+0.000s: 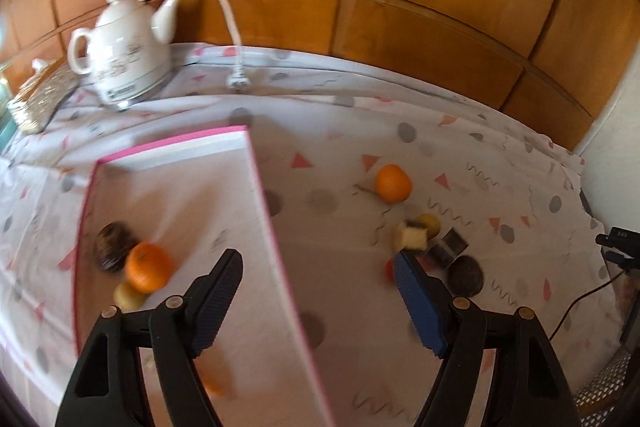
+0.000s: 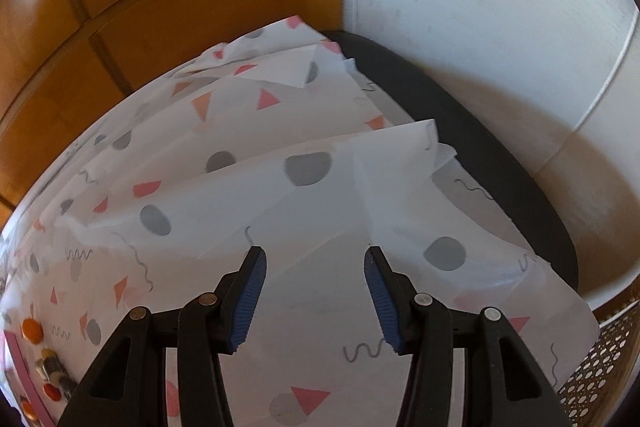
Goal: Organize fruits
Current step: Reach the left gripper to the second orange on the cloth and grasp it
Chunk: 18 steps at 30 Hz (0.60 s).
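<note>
left gripper open, empty; tray holds three fruits by its left finger; orange and others beyond right finger still loose; right gripper open over cloth.

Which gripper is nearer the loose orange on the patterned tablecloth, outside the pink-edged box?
Left. The left gripper hangs open short of the loose orange, the fruit ahead and slightly right. The right gripper, also open, faces the table's bare far corner; the orange lies far to its left.
</note>
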Motion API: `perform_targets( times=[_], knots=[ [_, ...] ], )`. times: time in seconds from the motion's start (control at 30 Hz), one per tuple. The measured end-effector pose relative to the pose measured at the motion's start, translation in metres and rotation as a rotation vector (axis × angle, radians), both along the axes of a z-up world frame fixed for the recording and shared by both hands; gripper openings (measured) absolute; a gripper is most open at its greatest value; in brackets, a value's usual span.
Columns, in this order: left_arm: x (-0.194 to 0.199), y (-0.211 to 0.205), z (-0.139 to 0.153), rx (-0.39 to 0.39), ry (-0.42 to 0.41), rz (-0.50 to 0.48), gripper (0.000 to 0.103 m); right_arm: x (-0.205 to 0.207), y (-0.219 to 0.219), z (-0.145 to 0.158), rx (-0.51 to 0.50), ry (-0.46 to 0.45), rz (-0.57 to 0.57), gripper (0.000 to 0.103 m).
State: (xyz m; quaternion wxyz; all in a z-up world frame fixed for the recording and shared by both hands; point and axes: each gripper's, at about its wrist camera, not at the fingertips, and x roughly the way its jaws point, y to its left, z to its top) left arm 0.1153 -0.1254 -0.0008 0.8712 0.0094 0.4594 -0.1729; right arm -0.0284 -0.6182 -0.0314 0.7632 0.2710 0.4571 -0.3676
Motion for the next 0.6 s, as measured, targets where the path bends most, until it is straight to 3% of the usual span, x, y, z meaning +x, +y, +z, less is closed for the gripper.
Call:
perform_targets(
  times=[0.27,0.4,0.6],
  knots=[
    [0.037,-0.043,-0.017,0.018,0.049,-0.041,0.075,-0.011,-0.013,-0.001,0.029,-0.03,-0.072,0.052],
    [0.053,-0.065,-0.025,0.012,0.079,-0.076,0.064,-0.015,-0.017,0.0,0.041,-0.047,-0.094,0.052],
    [0.077,-0.096,-0.038,0.021,0.122,-0.128,0.059,-0.01,-0.012,0.0,0.043,-0.051,-0.064,0.052]
  ],
)
